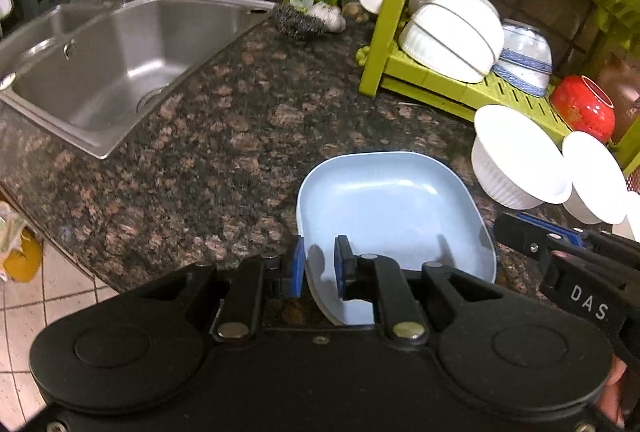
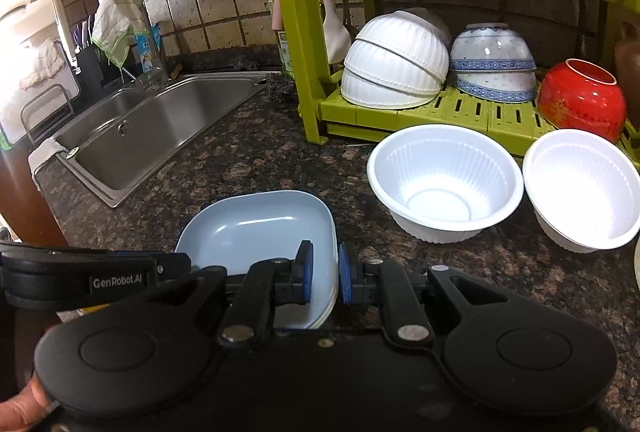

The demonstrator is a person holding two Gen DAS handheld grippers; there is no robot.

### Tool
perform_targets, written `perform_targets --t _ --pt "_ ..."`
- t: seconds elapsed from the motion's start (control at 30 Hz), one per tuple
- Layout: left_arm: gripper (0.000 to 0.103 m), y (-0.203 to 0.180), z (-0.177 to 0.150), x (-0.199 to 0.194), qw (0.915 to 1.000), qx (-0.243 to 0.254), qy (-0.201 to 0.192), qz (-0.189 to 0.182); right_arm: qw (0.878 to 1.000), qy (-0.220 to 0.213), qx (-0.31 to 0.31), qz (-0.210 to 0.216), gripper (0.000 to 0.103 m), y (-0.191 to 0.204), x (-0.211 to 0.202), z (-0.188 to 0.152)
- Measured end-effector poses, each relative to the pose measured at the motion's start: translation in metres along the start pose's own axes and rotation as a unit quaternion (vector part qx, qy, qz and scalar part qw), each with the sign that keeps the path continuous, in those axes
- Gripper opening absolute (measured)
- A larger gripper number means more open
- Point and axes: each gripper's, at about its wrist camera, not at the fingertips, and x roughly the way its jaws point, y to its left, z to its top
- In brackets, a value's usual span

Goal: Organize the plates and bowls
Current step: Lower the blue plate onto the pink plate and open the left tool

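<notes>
Left wrist view: our left gripper (image 1: 319, 264) straddles the near-left rim of the blue plate (image 1: 392, 200) on the counter (image 1: 200, 160), one pad inside, one outside; whether they pinch we cannot tell. It looks light, stiff, glossy, so likely slippery; the raised rim is the hold.

Right wrist view: our right gripper (image 2: 323, 274) brackets the plate's (image 2: 256, 228) right rim, possibly clamped. Two white bowls (image 2: 444, 180) stand near the rack (image 2: 460, 112).
</notes>
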Motion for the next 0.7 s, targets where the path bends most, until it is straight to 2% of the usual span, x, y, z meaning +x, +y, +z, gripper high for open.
perform_targets --t 0.2,0.3,0.43,0.6,0.7 --pt "0.027 -0.015 -0.004 -0.009 0.9998 0.021 -0.005 -0.005 1.000 0.005 0.008 0.007 0.017 -0.007 -0.010 -0.005" --pt "0.029 -0.025 -0.007 -0.012 0.9993 0.036 -0.007 -0.007 1.000 0.013 0.010 0.006 0.022 -0.010 -0.014 -0.007" --pt "0.052 -0.038 -0.011 -0.015 0.9986 0.052 -0.010 -0.005 0.999 0.026 0.017 0.003 0.028 -0.016 -0.020 -0.013" --pt "0.053 -0.052 -0.015 -0.020 0.9975 0.068 -0.016 -0.007 0.999 0.036 0.023 -0.002 0.033 -0.026 -0.029 -0.019" --pt "0.062 -0.059 -0.016 -0.021 0.9971 0.074 -0.019 -0.008 0.999 0.044 0.026 -0.003 0.034 -0.034 -0.035 -0.023"
